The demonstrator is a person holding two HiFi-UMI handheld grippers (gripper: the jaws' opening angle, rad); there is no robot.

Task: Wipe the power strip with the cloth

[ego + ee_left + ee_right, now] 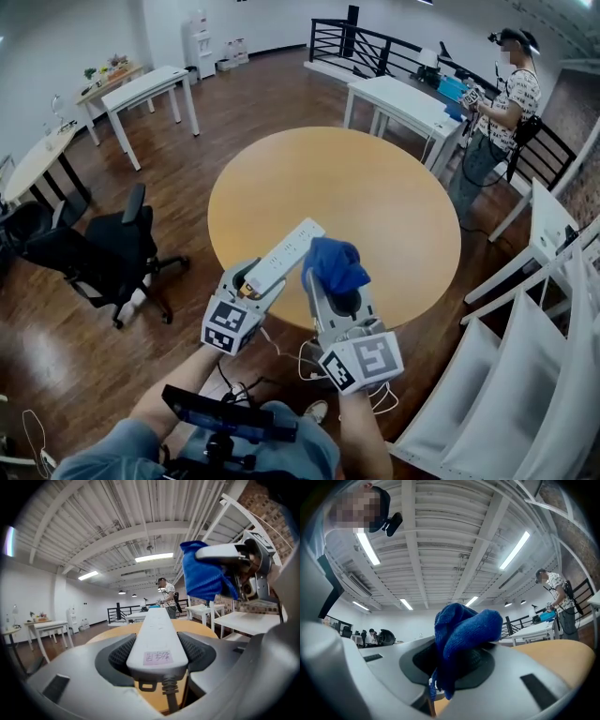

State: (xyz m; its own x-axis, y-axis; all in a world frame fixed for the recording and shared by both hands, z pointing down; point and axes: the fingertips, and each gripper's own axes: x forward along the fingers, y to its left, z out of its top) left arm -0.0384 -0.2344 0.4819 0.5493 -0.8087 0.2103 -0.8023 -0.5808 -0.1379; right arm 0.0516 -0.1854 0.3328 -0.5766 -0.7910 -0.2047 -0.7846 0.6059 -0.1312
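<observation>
White power strip [157, 630] is clamped at its cable end btw. the L gripper [255, 284] jaws, over the near edge of the round wooden table [375, 178]. A pale pink label [158, 657] w/ print is fixed on that end; text not legible. Blue cloth [461, 634] is pinched btw. the R gripper [337, 295] jaws, just beside the strip; contact cannot be confirmed.

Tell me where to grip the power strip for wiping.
Grip the power strip at its cord end, coming in along its length, pads on its long sides, as the left gripper does. It is long and narrow; that leaves its top free.
</observation>
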